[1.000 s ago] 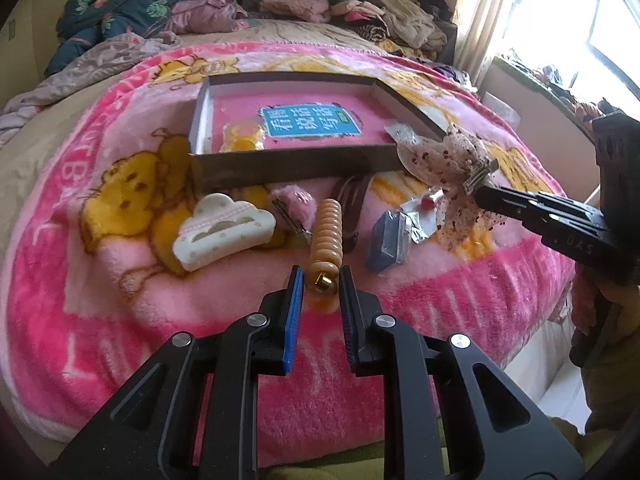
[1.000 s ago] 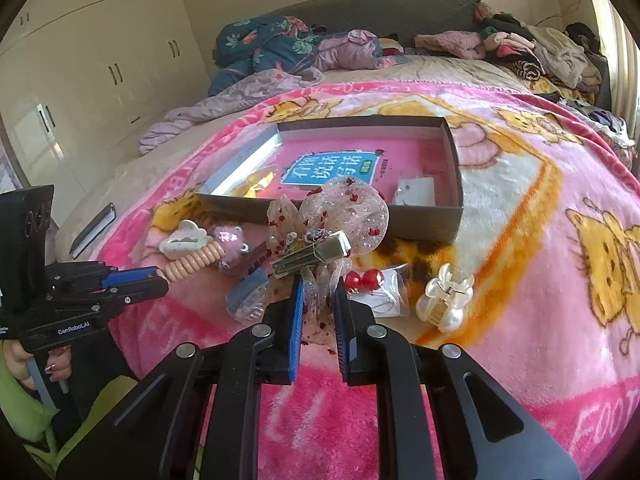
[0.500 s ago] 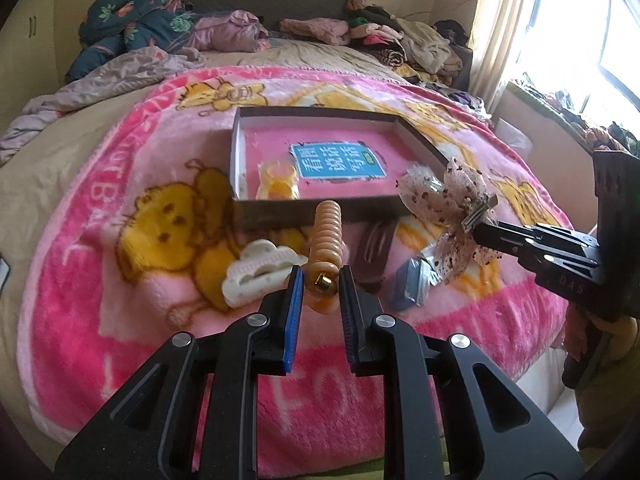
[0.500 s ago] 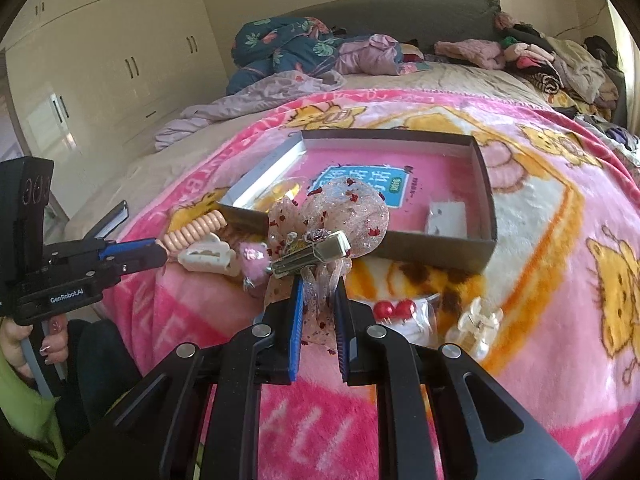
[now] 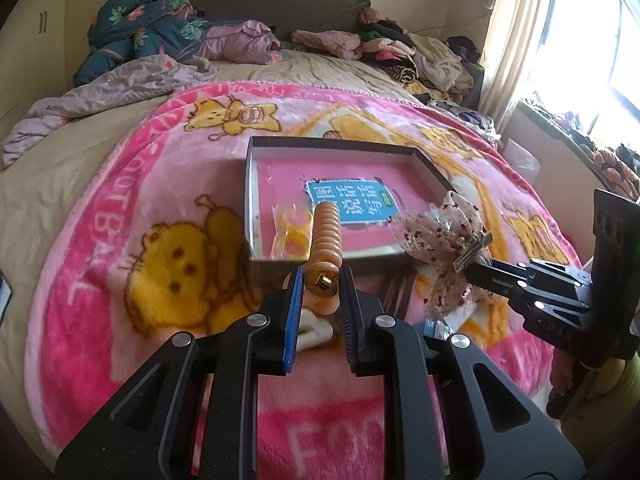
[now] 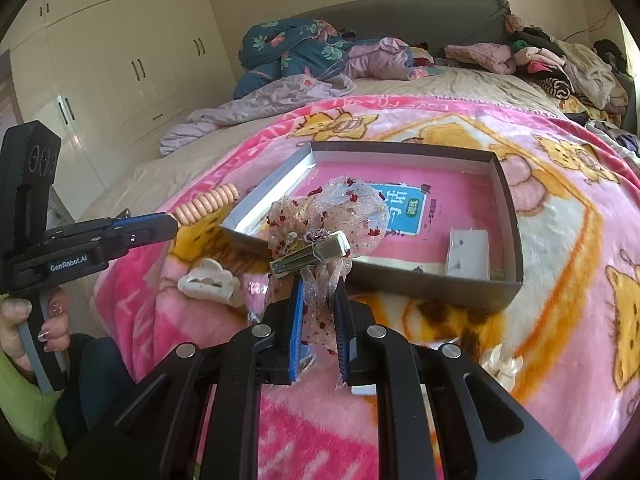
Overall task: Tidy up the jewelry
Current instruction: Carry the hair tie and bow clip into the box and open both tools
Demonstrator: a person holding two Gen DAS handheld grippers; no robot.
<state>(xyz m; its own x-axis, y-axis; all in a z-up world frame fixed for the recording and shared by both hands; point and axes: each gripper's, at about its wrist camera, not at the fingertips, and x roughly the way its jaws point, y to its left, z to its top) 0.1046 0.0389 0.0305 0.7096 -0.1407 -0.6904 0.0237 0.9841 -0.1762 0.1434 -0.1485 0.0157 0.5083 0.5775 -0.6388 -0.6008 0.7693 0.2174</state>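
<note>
Box as landmark: the shallow grey cardboard box with a pink floor and blue printed label (image 5: 340, 204) lies on the pink cartoon-print fleece blanket (image 5: 120, 208), and both carried pieces sit on its near side, just short of the near wall.

The left gripper (image 5: 320, 284) has its fingers closed on one end of a peach ribbed spiral hair tie (image 5: 326, 232). The tie's long axis runs straight out from the fingertips toward the box, so in the left wrist view its free end already overlaps the near wall and points at the box's near-left corner, close to a small packet of orange rings (image 5: 292, 226) lying inside.

The right gripper (image 6: 318, 300) is clamped on the trailing tail of a sheer bow hair clip with red flecks and a metal clasp (image 6: 328, 224). The bow stands above the fingertips, its clasp lying crosswise to the fingers, just before the middle of the near wall. A white card (image 6: 468, 254) rests in the box's near-right corner.

Judged from this, both hands need only go forward over the near wall; the left piece seems marginally nearer the drop. A white claw clip (image 6: 210, 282) remains on the blanket outside the box, near its left corner.
</note>
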